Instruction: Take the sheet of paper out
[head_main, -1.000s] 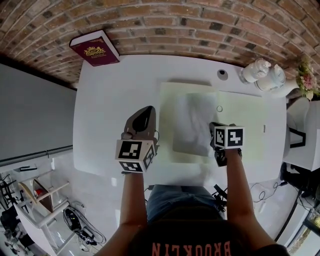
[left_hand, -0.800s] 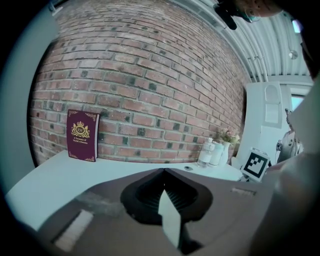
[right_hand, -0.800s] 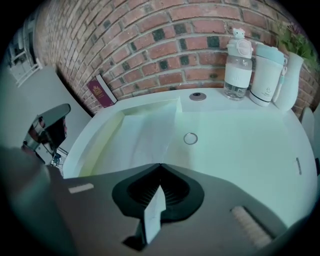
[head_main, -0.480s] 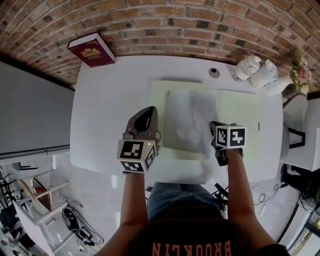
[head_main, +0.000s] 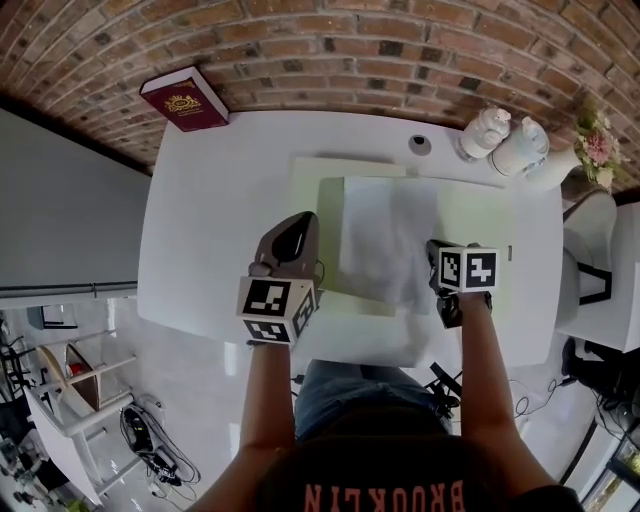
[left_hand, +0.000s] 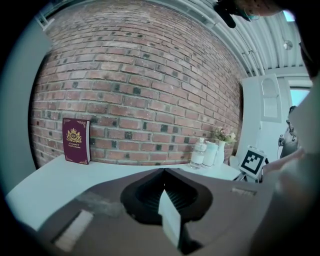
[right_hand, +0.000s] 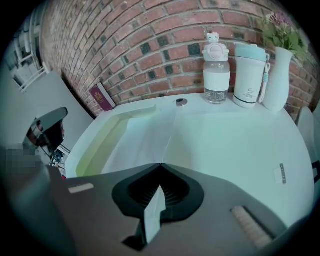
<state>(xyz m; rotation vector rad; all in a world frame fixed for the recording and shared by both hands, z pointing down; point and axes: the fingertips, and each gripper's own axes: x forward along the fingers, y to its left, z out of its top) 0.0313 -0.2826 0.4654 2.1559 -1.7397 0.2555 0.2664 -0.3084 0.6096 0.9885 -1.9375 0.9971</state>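
A maroon book (head_main: 189, 98) is being propped against the brick wall (head_main: 380, 50) at the far left corner of the table (head_main: 220, 190). At the far right corner a clear bottle (right_hand: 216, 75) (white-capped), a pale tumbler (right_hand: 248, 75) and a white vase (right_hand: 277, 82) of flowers (right_hand: 282, 25) are being kept in a row. A small dark disc (head_main: 419, 144) is being left near the far edge.

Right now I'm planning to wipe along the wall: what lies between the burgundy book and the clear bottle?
Bare white table, except one small round disc near the bottle; the head view shows it.
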